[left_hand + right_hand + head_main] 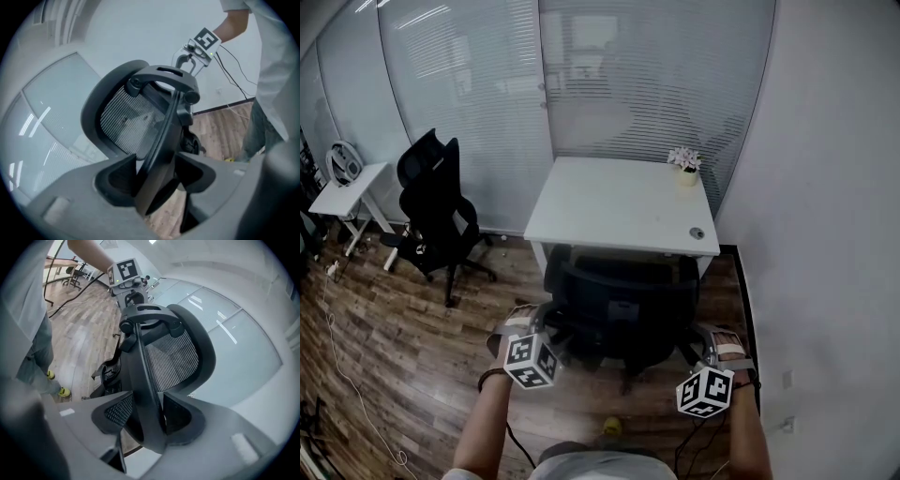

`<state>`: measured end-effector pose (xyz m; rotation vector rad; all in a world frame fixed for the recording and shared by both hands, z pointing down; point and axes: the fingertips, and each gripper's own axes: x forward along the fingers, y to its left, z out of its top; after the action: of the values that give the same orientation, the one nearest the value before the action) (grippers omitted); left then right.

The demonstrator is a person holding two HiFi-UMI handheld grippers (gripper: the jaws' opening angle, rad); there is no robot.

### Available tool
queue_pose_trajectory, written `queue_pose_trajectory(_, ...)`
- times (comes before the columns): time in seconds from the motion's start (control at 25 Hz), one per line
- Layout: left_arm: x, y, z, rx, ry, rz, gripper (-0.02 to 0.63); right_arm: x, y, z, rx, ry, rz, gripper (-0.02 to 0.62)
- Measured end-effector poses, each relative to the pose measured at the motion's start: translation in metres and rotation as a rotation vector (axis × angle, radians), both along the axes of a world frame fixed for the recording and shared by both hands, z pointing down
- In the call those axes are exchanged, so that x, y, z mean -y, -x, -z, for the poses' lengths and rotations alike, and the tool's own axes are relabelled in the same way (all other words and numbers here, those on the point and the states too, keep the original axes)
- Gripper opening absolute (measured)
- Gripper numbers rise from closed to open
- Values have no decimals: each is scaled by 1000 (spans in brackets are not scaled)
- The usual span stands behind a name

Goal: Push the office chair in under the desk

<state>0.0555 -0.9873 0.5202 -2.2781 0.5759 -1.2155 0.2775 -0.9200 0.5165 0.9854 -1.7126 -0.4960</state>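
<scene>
- Pushing looks all but finished. The black mesh-backed office chair point(619, 309) stands with its seat tucked beneath the near edge of the white rectangular table point(609, 211). Only the backrest and part of the base show in front of it on the wood-plank floor point(412, 356).
- At the backrest's left side, the left tool point(157, 183) has its jaws wide apart. The dark rim of the backrest runs between them, and a sliver of light shows beside one pad, so the tool sits loosely around the rim without clamping it.
- At the backrest's right side, the right tool point(146, 418) is closed on the same rim, which fills the gap between its pads.
- The step in hand reads as the let-go after the push, with one side freed and the other holding.
- The next move calls for opening the right tool and drawing both straight back off the rim, so the wheeled chair isn't dragged out again.
- If the backrest should sit closer to the table, an even nudge from both sides would stop the seat swivelling.
- A small potted plant with pale flowers point(684, 164) stands at the table's far right corner, well apart from the chair.
</scene>
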Motion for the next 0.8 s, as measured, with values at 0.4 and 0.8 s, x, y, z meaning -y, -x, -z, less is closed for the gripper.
queue_pose_trajectory(0.4, -12, 9, 42, -344, 75, 102, 216, -9, 3, 42, 376, -78, -176, 193)
queue_pose_trajectory(0.8, -8, 51, 92, -654, 24, 251, 141, -13, 19, 75, 663, -231, -388, 130)
